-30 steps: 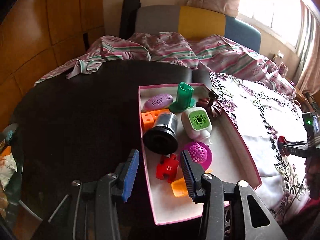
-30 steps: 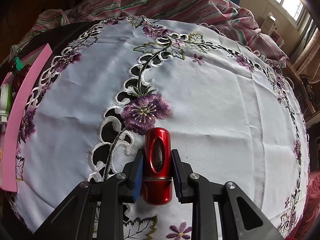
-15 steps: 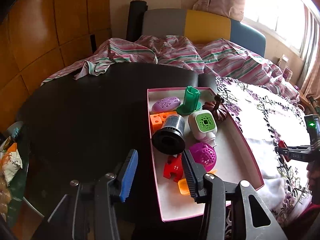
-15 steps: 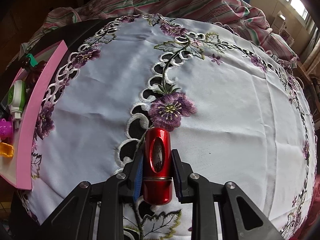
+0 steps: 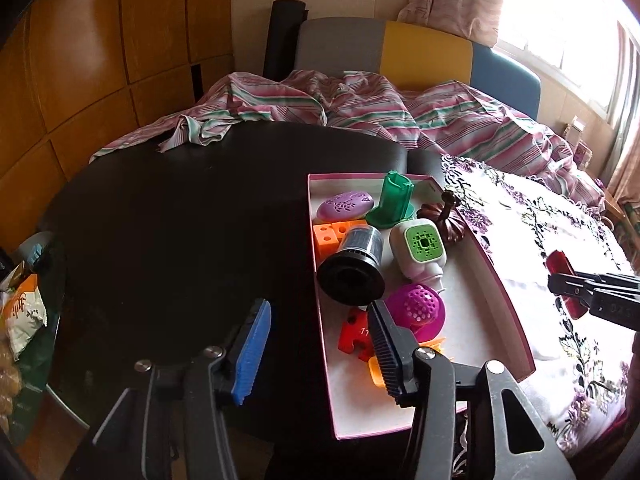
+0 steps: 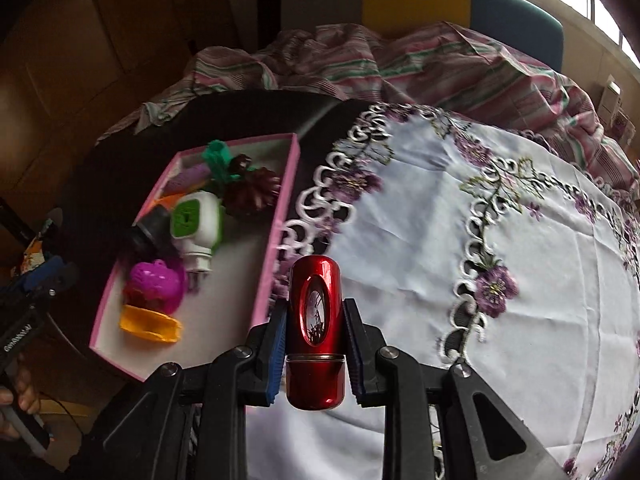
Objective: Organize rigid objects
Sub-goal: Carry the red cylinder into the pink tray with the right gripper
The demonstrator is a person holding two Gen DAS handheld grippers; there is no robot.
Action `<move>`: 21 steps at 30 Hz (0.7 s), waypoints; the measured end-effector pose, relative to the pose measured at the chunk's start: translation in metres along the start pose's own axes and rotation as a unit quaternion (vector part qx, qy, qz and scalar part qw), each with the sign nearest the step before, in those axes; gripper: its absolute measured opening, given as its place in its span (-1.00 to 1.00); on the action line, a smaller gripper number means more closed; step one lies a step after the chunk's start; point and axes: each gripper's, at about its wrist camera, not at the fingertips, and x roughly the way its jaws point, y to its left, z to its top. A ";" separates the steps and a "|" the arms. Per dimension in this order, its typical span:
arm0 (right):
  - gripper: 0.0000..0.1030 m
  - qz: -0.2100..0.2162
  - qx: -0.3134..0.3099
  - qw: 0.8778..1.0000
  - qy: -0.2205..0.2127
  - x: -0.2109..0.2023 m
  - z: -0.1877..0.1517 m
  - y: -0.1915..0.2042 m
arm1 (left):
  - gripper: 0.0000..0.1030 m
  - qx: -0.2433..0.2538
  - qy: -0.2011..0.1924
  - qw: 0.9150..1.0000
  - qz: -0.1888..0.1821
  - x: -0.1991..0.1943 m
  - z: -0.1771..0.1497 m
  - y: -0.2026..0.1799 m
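Now the right gripper [image 6: 314,344] clamps a red canister [image 6: 316,328] just right of the pink box [image 6: 276,248]; the left gripper [image 5: 320,344], jaws just widening, holds nothing above the box's near end. Only the right view shows a hand [image 6: 18,396].

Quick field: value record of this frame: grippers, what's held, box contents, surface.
right gripper: shut on the red metallic cylinder, above the embroidered white tablecloth, beside the box's right wall
left gripper: open, jaws have just been opening, nothing between them, over the dark table at the box's left wall
pink box: open-topped, on the dark table next to the cloth
box contents: green stand, purple oval, orange block, black cylinder, white-and-green plug-in, magenta strainer, red puzzle piece, dark brown pumpkin
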 end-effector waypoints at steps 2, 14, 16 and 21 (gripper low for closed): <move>-0.51 0.011 -0.009 1.000 -0.003 0.001 0.003 0.015 | 0.01 -0.004 -0.001 1.000 0.001 0.000 -0.001 0.003; -0.51 0.018 -0.026 0.998 0.047 0.045 0.008 0.064 | 0.05 -0.023 0.002 1.000 0.010 0.003 -0.005 0.017; -0.51 0.016 -0.016 0.998 0.056 0.058 0.008 0.064 | 0.05 -0.024 0.005 1.000 0.010 0.004 -0.006 0.018; -0.50 0.002 -0.010 0.997 0.074 0.078 0.002 0.063 | 0.05 -0.021 0.006 1.000 0.010 0.006 -0.007 0.017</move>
